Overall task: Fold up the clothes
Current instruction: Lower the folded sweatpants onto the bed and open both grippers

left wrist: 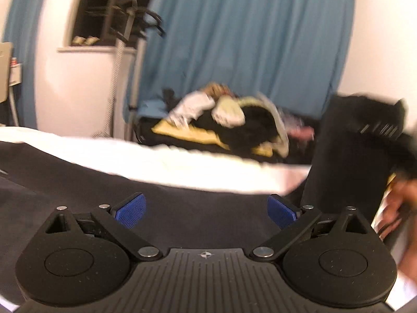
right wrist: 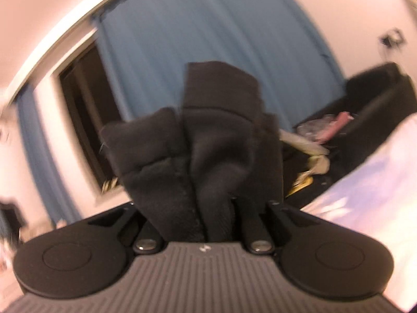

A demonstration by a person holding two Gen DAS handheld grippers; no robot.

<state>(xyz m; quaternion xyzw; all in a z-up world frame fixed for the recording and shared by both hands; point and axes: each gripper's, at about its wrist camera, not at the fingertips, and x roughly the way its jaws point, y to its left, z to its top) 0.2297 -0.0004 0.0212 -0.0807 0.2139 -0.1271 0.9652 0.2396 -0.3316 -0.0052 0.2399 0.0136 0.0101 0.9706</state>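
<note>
A black garment (left wrist: 109,182) lies spread over the white bed (left wrist: 198,167) in the left wrist view. My left gripper (left wrist: 206,210) hovers just above it, open, with nothing between its blue pads (left wrist: 130,210). At the right, one end of the garment (left wrist: 346,151) is lifted off the bed, and a person's hand (left wrist: 393,208) shows below it. In the right wrist view my right gripper (right wrist: 208,203) is shut on a bunched fold of the black garment (right wrist: 203,140). The cloth stands up in front of the camera and hides the fingertips.
A heap of mixed clothes (left wrist: 229,120) lies on a dark surface beyond the bed. Blue curtains (left wrist: 247,39) hang behind it, beside a dark window (left wrist: 104,7) and a metal stand (left wrist: 127,18). The white bed edge (right wrist: 365,182) fills the right of the right wrist view.
</note>
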